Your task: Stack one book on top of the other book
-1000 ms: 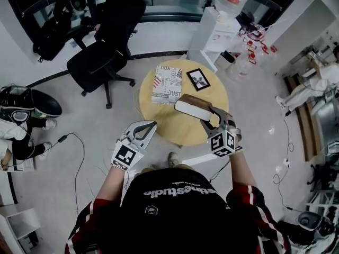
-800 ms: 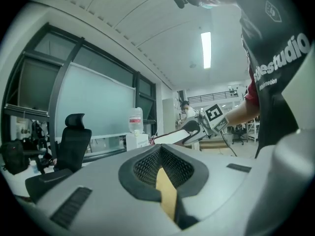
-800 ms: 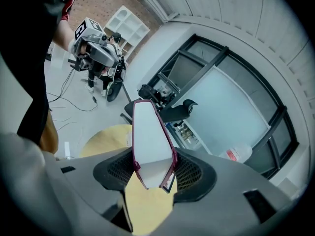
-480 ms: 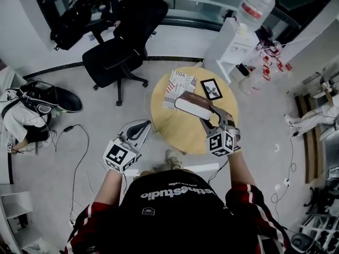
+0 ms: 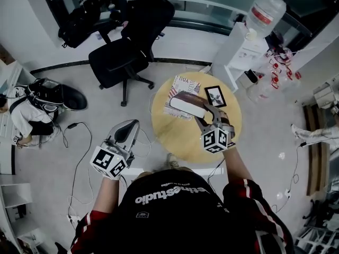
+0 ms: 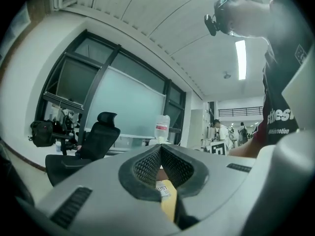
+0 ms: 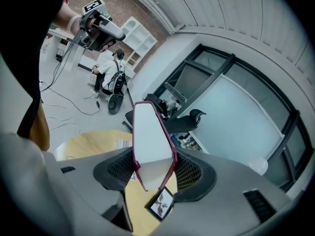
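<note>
Desk (image 5: 180,136), round and of pale wood, stands in front of you on a grey floor; a patterned book (image 5: 181,82) lies flat on its far side, with a small framed picture (image 5: 215,96) just beside it on the right; your right gripper (image 5: 204,111) is clamped on a second book (image 5: 186,103), dark red in the cover with white page edges, the jaws set wide around its thickness; this held book sits over the near part of the patterned book, and no view shows whether the two touch; your left gripper (image 5: 131,125) is off the desk's left edge, over the floor, its jaws pressed together with nothing between them; a black office chair (image 5: 124,57) stands beyond the desk, to the left.
</note>
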`<state>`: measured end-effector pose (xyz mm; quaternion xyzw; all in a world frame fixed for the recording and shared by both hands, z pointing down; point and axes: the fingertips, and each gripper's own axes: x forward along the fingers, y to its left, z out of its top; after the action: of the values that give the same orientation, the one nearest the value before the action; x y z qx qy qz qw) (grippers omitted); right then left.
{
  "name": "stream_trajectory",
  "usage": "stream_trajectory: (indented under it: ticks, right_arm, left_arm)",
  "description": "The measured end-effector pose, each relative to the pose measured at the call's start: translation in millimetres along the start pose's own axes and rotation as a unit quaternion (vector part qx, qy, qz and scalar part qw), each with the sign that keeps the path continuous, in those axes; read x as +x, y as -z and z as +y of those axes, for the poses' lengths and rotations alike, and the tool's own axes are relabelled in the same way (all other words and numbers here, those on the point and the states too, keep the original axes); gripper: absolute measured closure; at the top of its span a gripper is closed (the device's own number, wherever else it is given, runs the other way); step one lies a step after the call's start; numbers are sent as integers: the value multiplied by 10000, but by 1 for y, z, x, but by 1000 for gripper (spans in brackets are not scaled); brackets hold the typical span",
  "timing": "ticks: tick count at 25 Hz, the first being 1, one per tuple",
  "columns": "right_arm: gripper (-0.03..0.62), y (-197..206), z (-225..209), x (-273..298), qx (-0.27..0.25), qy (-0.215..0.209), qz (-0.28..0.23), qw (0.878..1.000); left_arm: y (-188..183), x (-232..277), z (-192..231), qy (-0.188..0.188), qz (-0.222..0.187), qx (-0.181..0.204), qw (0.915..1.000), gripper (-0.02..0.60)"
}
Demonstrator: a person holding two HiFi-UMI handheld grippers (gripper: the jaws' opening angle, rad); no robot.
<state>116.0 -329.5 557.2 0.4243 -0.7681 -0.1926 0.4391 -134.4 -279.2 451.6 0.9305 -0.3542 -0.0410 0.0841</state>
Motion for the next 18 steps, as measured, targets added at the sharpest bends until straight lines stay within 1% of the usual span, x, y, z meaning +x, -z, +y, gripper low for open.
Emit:
stream_trajectory:
  ticks: [2, 6, 11, 14, 18]
  right_arm:
    - [338, 6, -2, 13, -36, -74, -46, 10000]
    - [338, 17, -3, 39, -130, -227, -105, 9996]
    - [338, 30, -9, 60, -174, -221, -178, 9994]
    - [338, 35, -14, 72, -165, -198, -245, 9994]
    - [338, 42, -18, 86, -276, -171, -316, 9990]
  left_arm:
    - [-4, 2, 1, -124, -28, 17, 9999, 565]
    - [-6, 1, 3, -392, 74, 182, 9990, 565]
    - [-2, -4, 13, -763, 121, 26, 9970, 565]
    - [0, -3, 18, -888, 135, 41, 9960, 565]
    - [0, 3, 20, -973, 154, 30, 9951, 565]
